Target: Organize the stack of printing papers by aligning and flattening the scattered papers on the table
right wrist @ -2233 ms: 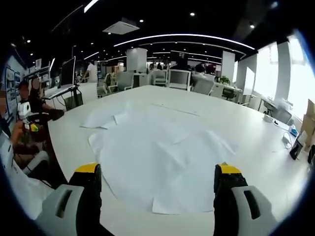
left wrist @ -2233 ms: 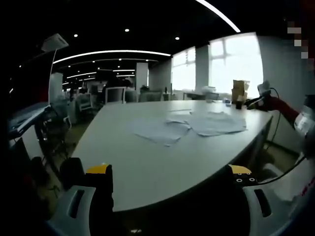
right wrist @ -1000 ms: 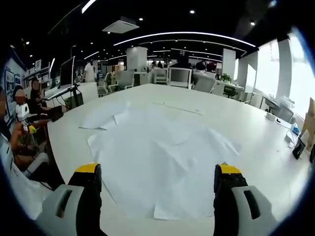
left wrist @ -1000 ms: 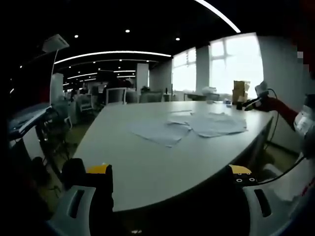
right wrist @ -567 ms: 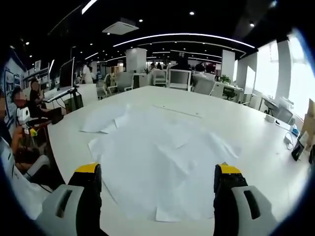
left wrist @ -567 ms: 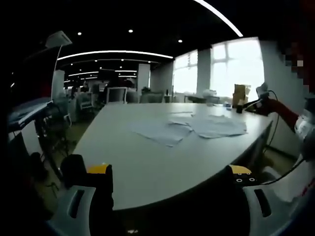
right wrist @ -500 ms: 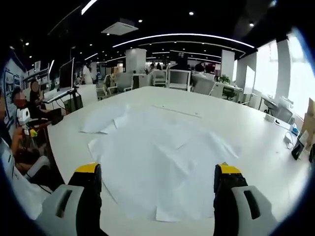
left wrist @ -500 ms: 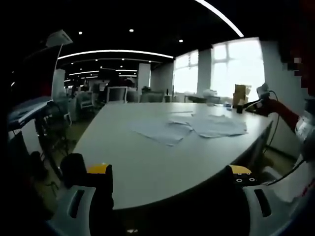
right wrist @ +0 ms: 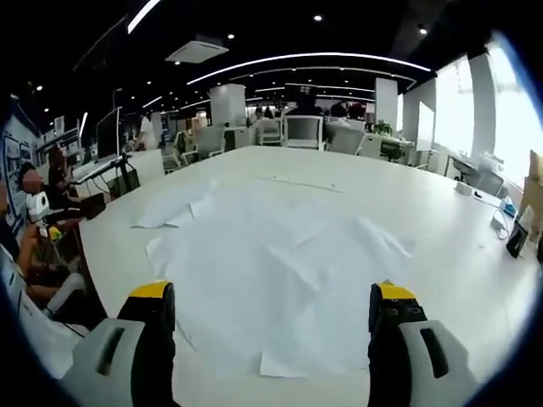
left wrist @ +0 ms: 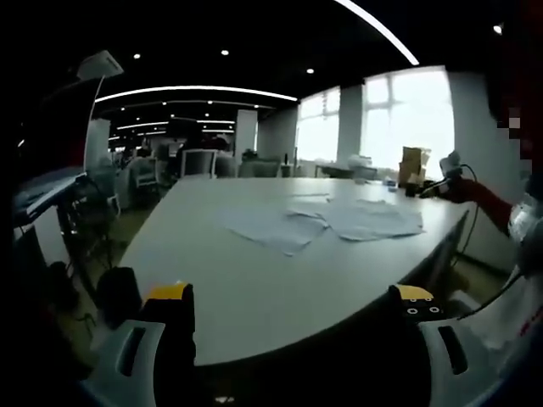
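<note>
Jaws of the right hand-held gripper [right wrist: 271, 339] are standing spread wide at the bottom of the right gripper view, yellow-tipped and holding nothing, hanging just above the near edge of the white bench [right wrist: 458, 254]. Between and just beyond them the scattered papers [right wrist: 271, 246] are lying flat but unaligned on the bench, overlapping one another at different angles, with corners sticking out toward the near edge and a couple of sheets [right wrist: 174, 208] straying off to the left of the main spread. Past the papers the bare bench top is running on toward a row of office chairs [right wrist: 301, 131] at its far end, and a seated person [right wrist: 34, 212] is showing at the left edge beside the bench. In the left gripper view, the left hand-held gripper [left wrist: 293, 335] is likewise spread apart and gripping nothing, held off the bench, below and short of its near rim [left wrist: 280, 331]. From here the papers [left wrist: 327, 222] are lying well apart from the jaws, out on the middle of the bench top toward its right side. Farther right, a red sleeve [left wrist: 479, 193] is reaching in over the bench edge, and cardboard boxes [left wrist: 413, 163] are standing beyond it against bright windows [left wrist: 399, 114].
</note>
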